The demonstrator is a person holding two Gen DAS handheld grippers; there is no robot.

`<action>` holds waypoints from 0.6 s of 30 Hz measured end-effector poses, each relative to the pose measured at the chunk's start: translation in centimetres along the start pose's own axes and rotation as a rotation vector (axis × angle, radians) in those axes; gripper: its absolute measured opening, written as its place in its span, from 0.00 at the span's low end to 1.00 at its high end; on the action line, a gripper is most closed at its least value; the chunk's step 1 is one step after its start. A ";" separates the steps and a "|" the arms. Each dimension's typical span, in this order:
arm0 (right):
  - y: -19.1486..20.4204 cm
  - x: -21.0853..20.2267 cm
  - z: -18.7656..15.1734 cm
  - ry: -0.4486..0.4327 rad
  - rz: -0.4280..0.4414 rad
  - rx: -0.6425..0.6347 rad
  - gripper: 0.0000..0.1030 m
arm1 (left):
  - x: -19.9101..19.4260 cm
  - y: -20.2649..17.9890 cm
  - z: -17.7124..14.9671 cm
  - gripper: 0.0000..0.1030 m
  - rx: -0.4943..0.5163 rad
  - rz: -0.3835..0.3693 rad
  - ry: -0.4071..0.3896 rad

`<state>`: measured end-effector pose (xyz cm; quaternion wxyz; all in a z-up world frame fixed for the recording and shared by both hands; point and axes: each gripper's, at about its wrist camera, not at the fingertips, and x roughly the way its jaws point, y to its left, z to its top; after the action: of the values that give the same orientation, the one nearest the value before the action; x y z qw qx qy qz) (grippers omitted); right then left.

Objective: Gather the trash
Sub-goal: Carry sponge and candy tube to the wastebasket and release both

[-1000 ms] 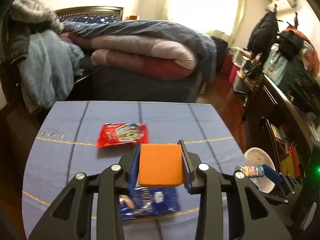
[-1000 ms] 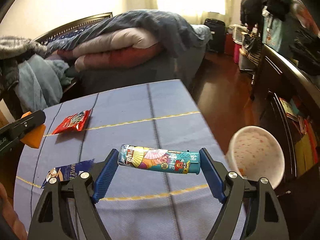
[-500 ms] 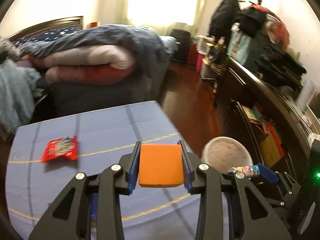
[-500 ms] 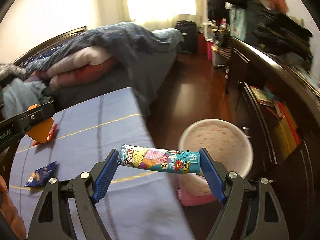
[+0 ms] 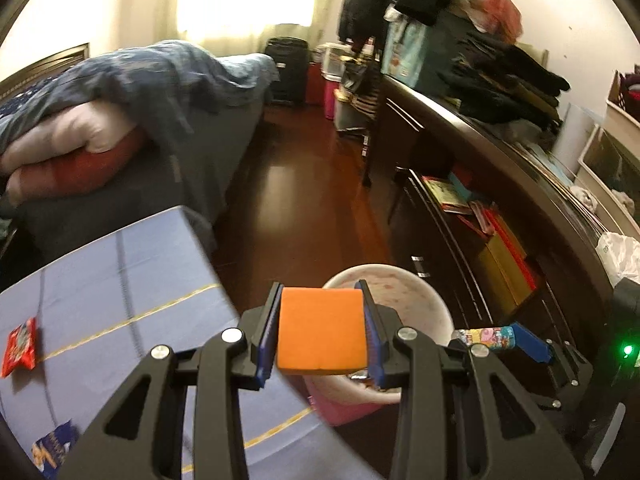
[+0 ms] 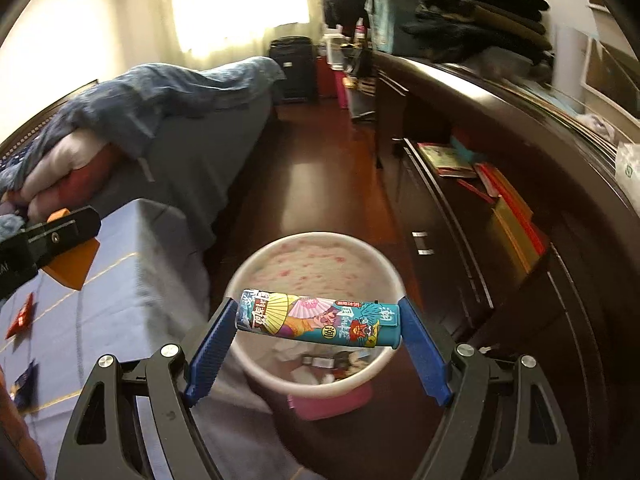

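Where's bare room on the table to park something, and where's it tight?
Free: the blue tablecloth between the red wrapper at its left edge and the corner nearest the bed; also the near strip right of the blue wrapper. The floor between the bed and the dark cabinet is open. Crowded: cabinet top and the bin, already holding trash.

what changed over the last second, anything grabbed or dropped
Both grippers swung from above the blue table toward the waste bin on the floor: the bin, formerly at the frame edge, now sits under the right gripper and just behind the left gripper. Nothing was taken or released. The left jaws still clamp the orange block, the right the colourful tube. The red packet and blue wrapper stay on the table.
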<state>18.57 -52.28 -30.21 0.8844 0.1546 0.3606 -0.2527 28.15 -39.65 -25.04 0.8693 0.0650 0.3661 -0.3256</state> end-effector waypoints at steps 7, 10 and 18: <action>-2.2 2.8 0.2 0.013 -0.022 0.011 0.78 | 4.0 -3.7 0.9 0.36 0.061 -0.039 0.035; -2.3 3.8 0.1 0.015 -0.035 -0.005 0.78 | 5.6 -4.8 1.2 0.36 0.077 -0.045 0.049; -2.1 6.7 0.0 0.003 -0.064 -0.054 0.90 | 8.7 -5.2 1.8 0.73 0.059 -0.079 0.077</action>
<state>21.50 -56.27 -35.17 0.8791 0.1192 0.3737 -0.2709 30.57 -48.84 -28.96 0.8387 0.0886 0.3918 -0.3677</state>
